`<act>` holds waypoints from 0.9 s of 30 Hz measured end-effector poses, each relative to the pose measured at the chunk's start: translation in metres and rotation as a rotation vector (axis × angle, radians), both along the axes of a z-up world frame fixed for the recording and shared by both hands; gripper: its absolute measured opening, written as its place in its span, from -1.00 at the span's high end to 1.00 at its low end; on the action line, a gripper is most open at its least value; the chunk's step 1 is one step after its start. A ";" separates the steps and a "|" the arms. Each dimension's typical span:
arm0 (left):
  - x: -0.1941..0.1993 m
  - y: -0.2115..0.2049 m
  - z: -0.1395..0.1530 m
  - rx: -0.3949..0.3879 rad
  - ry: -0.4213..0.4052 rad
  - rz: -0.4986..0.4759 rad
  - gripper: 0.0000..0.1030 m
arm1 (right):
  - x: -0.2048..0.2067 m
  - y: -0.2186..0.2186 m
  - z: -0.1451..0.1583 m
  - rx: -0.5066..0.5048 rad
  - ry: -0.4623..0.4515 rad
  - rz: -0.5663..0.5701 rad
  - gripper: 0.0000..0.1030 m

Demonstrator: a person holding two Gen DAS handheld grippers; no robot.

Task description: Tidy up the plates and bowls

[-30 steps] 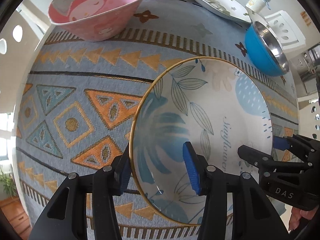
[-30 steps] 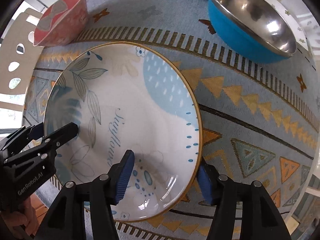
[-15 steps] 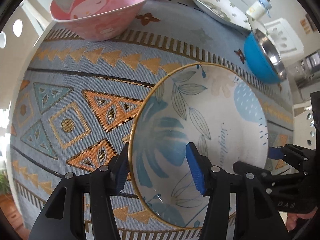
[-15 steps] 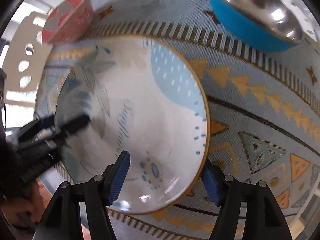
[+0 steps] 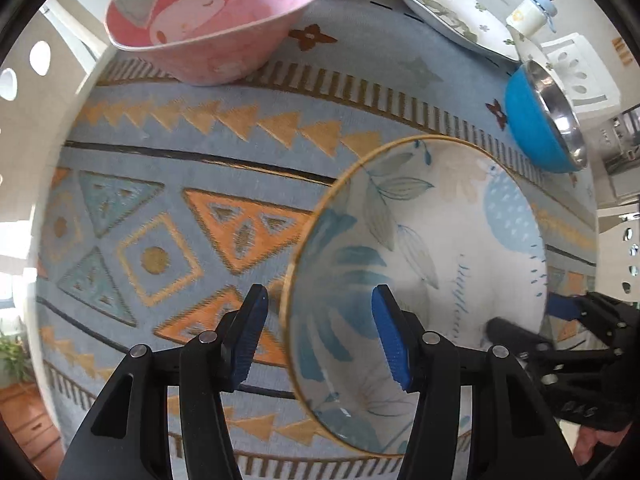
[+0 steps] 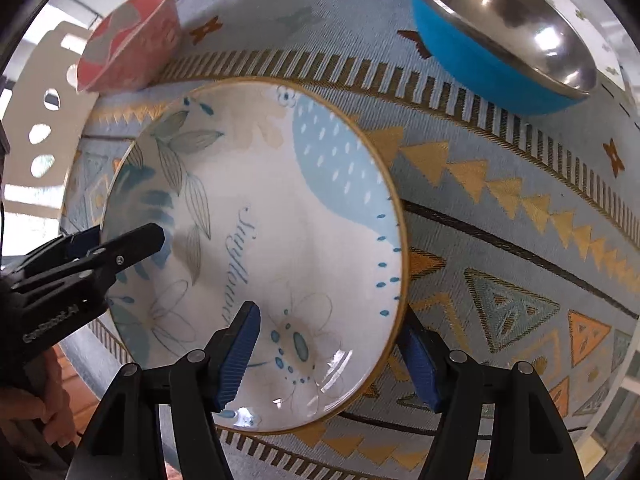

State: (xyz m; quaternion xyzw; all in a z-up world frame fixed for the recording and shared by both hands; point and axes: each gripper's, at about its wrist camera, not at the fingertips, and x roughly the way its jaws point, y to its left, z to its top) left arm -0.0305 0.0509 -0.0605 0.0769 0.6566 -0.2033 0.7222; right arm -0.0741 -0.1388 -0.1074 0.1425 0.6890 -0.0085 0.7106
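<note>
On the patterned tabletop (image 6: 500, 208) lies your gold-rimmed plate (image 6: 280, 220): stiff, glossy, breakable, best pinched at the rim. Your right gripper (image 6: 328, 352) and left gripper (image 5: 320, 336) each straddle opposite rims, jaws just opened, pads apparently not pressing.

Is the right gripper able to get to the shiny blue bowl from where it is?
Probably yes. The right gripper stands open astride the leafy plate's rim, gripping nothing, and only bare patterned cloth lies between it and the blue bowl.
</note>
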 end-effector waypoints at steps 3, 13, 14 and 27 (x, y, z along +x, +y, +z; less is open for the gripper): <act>0.006 0.003 0.002 0.010 0.003 0.018 -0.01 | 0.002 -0.009 0.010 0.003 -0.022 0.002 -0.31; 0.042 -0.009 0.032 0.046 -0.030 0.080 -0.02 | 0.024 -0.044 0.076 0.043 -0.162 0.025 -0.31; 0.047 -0.012 0.035 0.035 -0.029 0.087 -0.09 | 0.029 -0.050 0.082 0.047 -0.178 0.032 -0.31; 0.098 -0.082 0.062 -0.104 -0.051 0.154 -0.15 | 0.112 -0.094 0.109 0.090 -0.275 0.190 -0.31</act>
